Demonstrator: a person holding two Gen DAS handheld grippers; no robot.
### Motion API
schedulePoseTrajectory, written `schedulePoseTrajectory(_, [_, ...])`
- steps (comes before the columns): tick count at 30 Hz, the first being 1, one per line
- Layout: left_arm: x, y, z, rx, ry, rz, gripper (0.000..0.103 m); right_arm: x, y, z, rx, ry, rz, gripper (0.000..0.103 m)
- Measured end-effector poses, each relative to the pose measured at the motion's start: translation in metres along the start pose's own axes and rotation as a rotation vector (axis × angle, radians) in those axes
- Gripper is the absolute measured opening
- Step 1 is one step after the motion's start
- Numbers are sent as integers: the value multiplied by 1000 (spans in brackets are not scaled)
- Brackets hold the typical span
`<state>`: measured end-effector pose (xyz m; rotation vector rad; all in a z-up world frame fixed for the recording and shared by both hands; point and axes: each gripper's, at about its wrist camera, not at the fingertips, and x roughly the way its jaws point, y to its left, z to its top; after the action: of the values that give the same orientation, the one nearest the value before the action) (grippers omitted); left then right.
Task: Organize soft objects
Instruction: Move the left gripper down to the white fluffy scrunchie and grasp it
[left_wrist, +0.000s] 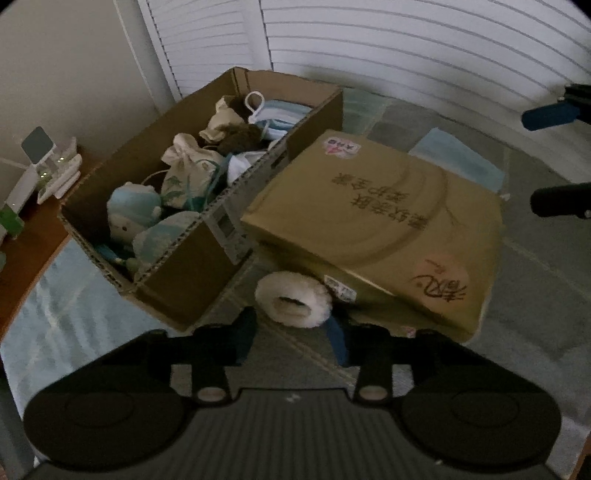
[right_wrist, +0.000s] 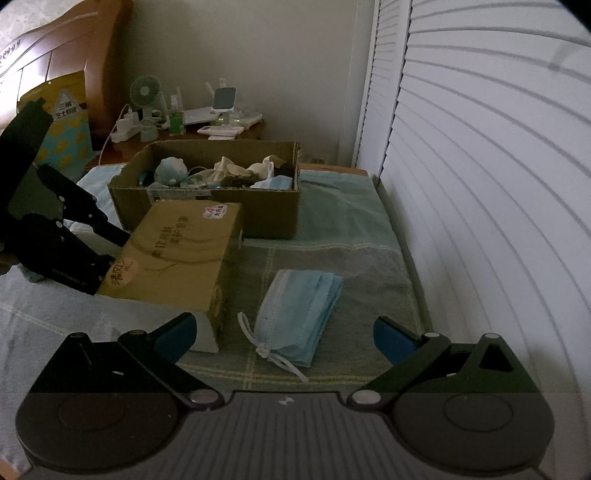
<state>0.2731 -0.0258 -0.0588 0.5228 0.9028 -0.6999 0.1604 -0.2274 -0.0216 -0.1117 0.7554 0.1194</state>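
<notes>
- Leftmost on the bed (right_wrist: 354, 229), the open cardboard box (left_wrist: 173, 280) already holds a heap of soft things: a pale blue plush toy (left_wrist: 133, 214), cloth pouches and folded masks.
- Just right of it, touching its side, lies a closed tissue carton (left_wrist: 373, 229), tilted a little on the bedspread.
- Against the carton's near corner sits a fluffy white ring (left_wrist: 295, 302), a scrunchie or cuff by the look of it. The left claw (left_wrist: 295, 334) straddles it with its fingers drawn close; whether the pads actually press the fluff cannot be told for certain, though they appear to touch its lower edge.
- The step in hand looks like picking up this ring. Next it likely needs a firm pinch, a lift clear of the carton, and a carry left over the box wall before release.
- Further right, a stack of blue face masks (right_wrist: 299, 314) lies flat on the bed, ear loops trailing toward the camera.
- The right claw (right_wrist: 286, 332) hovers over that stack, spread wide and holding nothing; it would have to drop and close on the stack.
</notes>
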Motion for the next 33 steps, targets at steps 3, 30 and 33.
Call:
schedulePoseTrajectory(3, [-3,-4,0,16,-6,-2,27,-1,0,0,2,-5,2,103])
schedulePoseTrajectory(30, [-25,-6,-10,-154,-22,167,38,-19,0,-4,5,-38,33,103])
schedulePoseTrajectory(33, [-17,-11,-9,-190,-19,240,55,-19,-2,-5,8,-38,30,103])
